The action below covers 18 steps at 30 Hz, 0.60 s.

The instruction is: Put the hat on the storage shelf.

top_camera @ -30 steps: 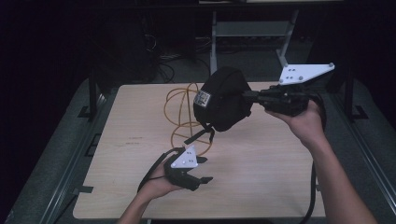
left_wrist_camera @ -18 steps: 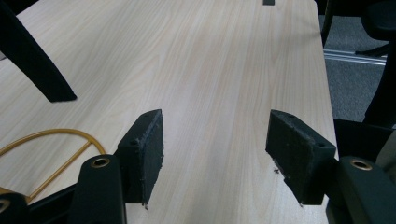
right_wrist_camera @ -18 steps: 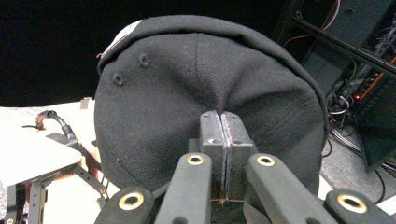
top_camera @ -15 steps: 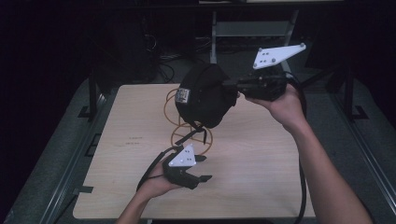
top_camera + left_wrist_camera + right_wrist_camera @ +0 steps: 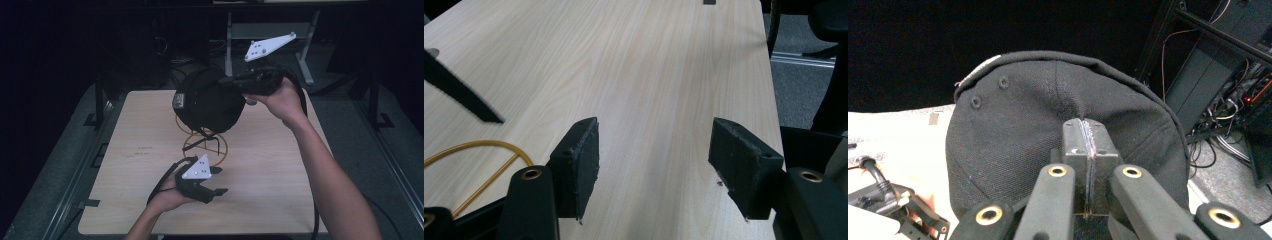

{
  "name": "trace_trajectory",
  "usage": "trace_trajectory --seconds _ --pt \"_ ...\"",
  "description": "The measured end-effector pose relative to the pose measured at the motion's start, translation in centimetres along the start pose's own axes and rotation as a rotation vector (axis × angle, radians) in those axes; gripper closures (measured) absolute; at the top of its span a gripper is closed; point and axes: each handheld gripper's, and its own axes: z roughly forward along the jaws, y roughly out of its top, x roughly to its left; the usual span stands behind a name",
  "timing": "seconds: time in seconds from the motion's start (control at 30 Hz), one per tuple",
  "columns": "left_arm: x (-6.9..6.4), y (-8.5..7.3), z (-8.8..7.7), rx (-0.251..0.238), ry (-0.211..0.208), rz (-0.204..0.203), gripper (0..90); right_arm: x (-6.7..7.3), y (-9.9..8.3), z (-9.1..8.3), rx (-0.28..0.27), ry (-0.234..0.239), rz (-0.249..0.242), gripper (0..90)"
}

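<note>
Over the last second my right gripper (image 5: 235,82) has carried the black baseball cap (image 5: 210,100) leftward and toward the far edge of the wooden table (image 5: 280,165), lifting it a little higher as it went. A second ago the cap hung over the far right part of the table; now it hangs in the air above the far middle, directly over a loop of orange cable (image 5: 205,145) lying on the tabletop. I read this as the cap being in mid-carry: picked up and clear of the surface, not yet set down anywhere.

In the right gripper view the 2 black jaws are pressed tight together, with a fold of the cap's fabric (image 5: 1038,130) pinched between them near the crown. The cap's dome faces the camera, with 2 small eyelets showing at the upper left. A pale label is visible on the side of the cap in the high view.

My left gripper (image 5: 212,182) has stayed where it was, resting low at the near middle of the table, well apart from the cap. In the left gripper view its jaws are spread wide with bare tabletop (image 5: 664,75) between them, holding nothing; a bend of the orange cable (image 5: 479,147) lies just to its left
</note>
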Motion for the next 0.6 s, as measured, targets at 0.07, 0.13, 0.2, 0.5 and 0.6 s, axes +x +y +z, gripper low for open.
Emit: trace_trajectory --seconds 0.07,0.13,0.2,0.5,0.6 --pt "0.0 0.0 0.0 0.001 -0.002 -0.002 36.6 -0.1 0.3 0.5 0.004 0.000 -0.004 89.8" --pt "0.0 0.0 -0.1 -0.003 -0.003 -0.004 36.6 -0.3 0.7 1.0 0.002 0.000 -0.004 89.8" --pt "0.0 -0.1 -0.2 -0.007 -0.003 -0.006 36.6 -0.4 1.1 1.6 0.005 0.004 -0.002 89.9" --pt "0.0 0.0 -0.1 0.007 -0.009 0.019 36.6 -0.7 2.1 5.1 0.036 0.018 0.011 90.0" --pt "-0.1 0.0 -0.1 0.004 -0.008 0.017 36.6 -0.9 2.3 6.1 0.051 0.020 0.021 90.0"
